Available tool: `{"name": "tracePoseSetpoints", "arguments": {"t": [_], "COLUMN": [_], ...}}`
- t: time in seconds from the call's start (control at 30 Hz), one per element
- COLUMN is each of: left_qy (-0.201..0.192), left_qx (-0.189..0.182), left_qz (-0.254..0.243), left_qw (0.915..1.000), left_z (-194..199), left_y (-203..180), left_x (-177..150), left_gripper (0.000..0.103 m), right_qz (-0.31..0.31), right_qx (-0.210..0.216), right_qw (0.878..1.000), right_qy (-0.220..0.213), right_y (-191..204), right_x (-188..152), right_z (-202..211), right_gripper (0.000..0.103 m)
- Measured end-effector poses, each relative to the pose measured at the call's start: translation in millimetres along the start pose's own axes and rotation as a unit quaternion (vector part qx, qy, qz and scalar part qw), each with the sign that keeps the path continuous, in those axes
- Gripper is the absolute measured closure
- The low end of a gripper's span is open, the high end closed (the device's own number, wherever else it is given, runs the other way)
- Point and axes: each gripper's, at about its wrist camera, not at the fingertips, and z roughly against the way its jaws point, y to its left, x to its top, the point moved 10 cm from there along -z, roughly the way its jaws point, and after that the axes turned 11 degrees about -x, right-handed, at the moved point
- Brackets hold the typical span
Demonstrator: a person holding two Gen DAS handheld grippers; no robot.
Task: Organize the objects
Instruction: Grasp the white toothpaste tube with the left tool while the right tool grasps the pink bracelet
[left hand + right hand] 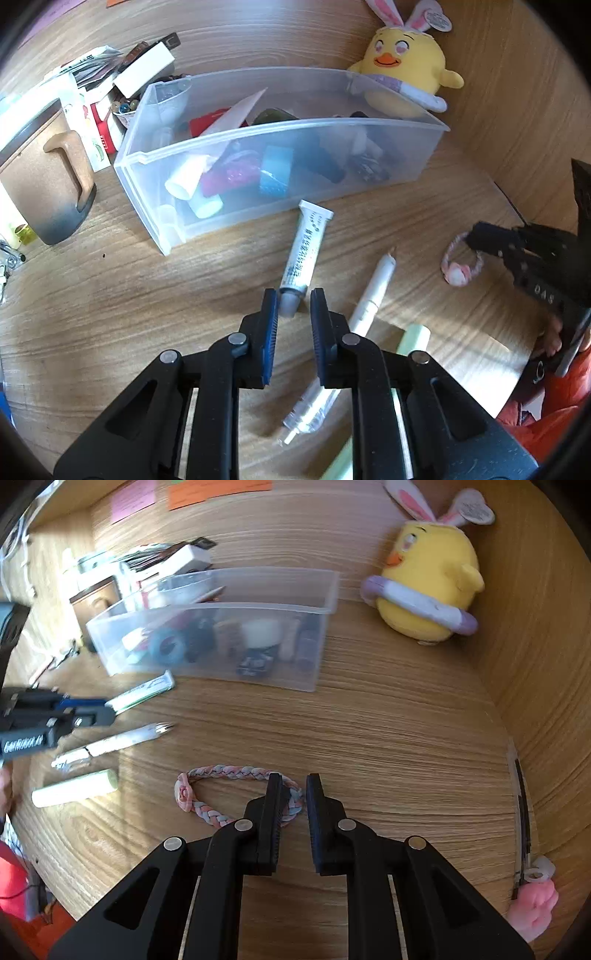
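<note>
A white tube (304, 247) lies on the wooden desk in front of a clear plastic box (280, 125) that holds several small items. My left gripper (293, 295) has its blue pads shut on the tube's grey cap end; the right wrist view shows the same grip, with the left gripper (107, 710) at the tube (144, 694). My right gripper (295, 779) is shut on a pink and blue braided bracelet (236, 771), whose loop trails left across the desk. In the left wrist view the right gripper (472, 230) partly covers the bracelet (456, 271).
A white pen (376, 288), a pale green stick (415, 338) and a clear plastic piece (310, 413) lie near the tube. A yellow plush chick (432, 583) sits beyond the box (210, 607). A brown mug (48, 192) and stacked cartons stand left. A wooden wall curves along the right.
</note>
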Motion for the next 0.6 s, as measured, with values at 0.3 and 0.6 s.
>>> {"name": "tracePoseSetpoints", "arguments": {"t": [0.3,0.6], "left_qy": [0.011,0.001], "left_qx": [0.006,0.022], "left_qz": [-0.019,-0.051], "left_qw": [0.9997,0.9985], "left_z": [-12,-26], "left_y": [-1,-1], "left_x": [13,27], "left_gripper": [0.061,0.066], "right_qz": [0.01,0.054], "right_qx": [0.043,0.072], "right_qw": [0.999,0.996], "right_qy": [-0.029,-0.018], "right_y": [19,60], "right_x": [6,-3], "right_z": [30,19], "right_gripper": [0.069,0.068]}}
